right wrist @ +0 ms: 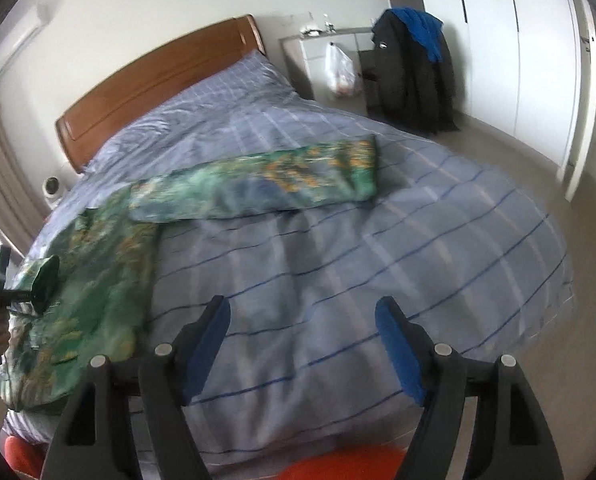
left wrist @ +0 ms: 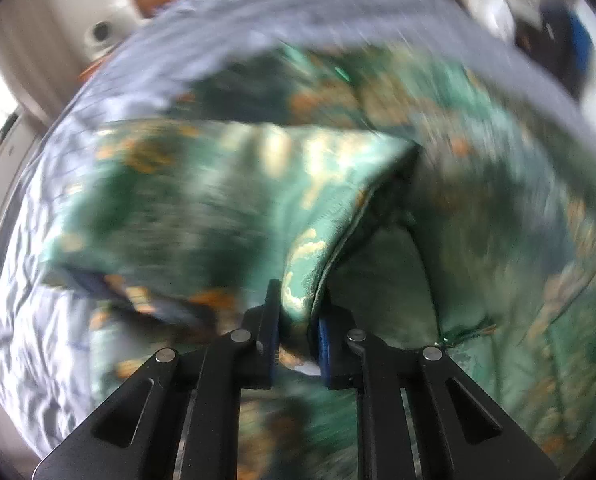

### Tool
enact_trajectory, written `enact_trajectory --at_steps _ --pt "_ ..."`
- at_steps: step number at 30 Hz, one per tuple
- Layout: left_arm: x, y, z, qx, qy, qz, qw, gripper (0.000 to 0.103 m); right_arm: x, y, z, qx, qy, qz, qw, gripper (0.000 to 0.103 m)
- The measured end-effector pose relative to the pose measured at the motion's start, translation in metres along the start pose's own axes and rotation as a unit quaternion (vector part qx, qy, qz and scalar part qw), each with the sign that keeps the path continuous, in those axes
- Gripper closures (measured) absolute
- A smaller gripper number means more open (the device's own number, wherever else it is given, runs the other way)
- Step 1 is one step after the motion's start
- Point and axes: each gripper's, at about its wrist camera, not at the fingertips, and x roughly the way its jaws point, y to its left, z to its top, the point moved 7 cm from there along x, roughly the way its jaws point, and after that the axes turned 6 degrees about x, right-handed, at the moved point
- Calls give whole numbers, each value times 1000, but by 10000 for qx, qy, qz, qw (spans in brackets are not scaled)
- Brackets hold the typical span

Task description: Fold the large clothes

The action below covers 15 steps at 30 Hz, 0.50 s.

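A large green garment with orange and cream print point(right wrist: 253, 180) lies on the blue striped bedspread point(right wrist: 338, 240). One part stretches across the bed's middle, another lies along the left side point(right wrist: 93, 280). My left gripper point(left wrist: 298, 316) is shut on a fold of the green garment point(left wrist: 302, 280) and lifts it; it also shows in the right wrist view point(right wrist: 37, 288) at the far left, cloth draped over its tips. My right gripper point(right wrist: 302, 320) is open and empty above the bedspread near the bed's foot.
A wooden headboard point(right wrist: 157, 80) stands at the far end. A white cabinet with a hanging plastic bag point(right wrist: 340, 68) and a chair draped in dark and blue clothes point(right wrist: 414, 68) stand right of the bed. White wardrobes point(right wrist: 498, 40) line the right wall. A small white device point(right wrist: 51, 188) sits at the bed's left.
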Motion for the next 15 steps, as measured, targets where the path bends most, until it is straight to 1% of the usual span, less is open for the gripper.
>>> enact_trajectory --at_steps 2,3,6,8,10,11,12,14,15 --pt "-23 35 1 -455 -231 7 9987 90 -6 21 -4 -48 -85 165 9998 28" --pt "-36 59 0 -735 -357 35 9967 91 -9 28 -5 -89 -110 221 9997 28" --pt "-65 137 -12 -1522 -650 203 9860 91 -14 53 -7 -278 -141 363 9989 28" --pt "-78 195 -30 -2082 -722 400 9746 91 -15 69 -10 -467 -115 416 9980 28" --pt "-83 258 -58 -2653 -716 681 9591 91 -13 81 -13 -611 -69 443 9971 28" --pt "-82 274 -66 -2794 -688 755 9547 91 -11 87 -15 -647 -19 468 9968 28" --pt "-77 300 -80 -3015 -617 894 9473 90 -9 93 -18 -664 34 496 9966 28" --pt "-62 342 -108 -3346 -375 1151 9345 82 -5 104 -24 -705 151 569 9958 28" --pt "-57 355 -120 -3476 -252 1257 9288 78 -3 111 -26 -762 218 609 9950 28"
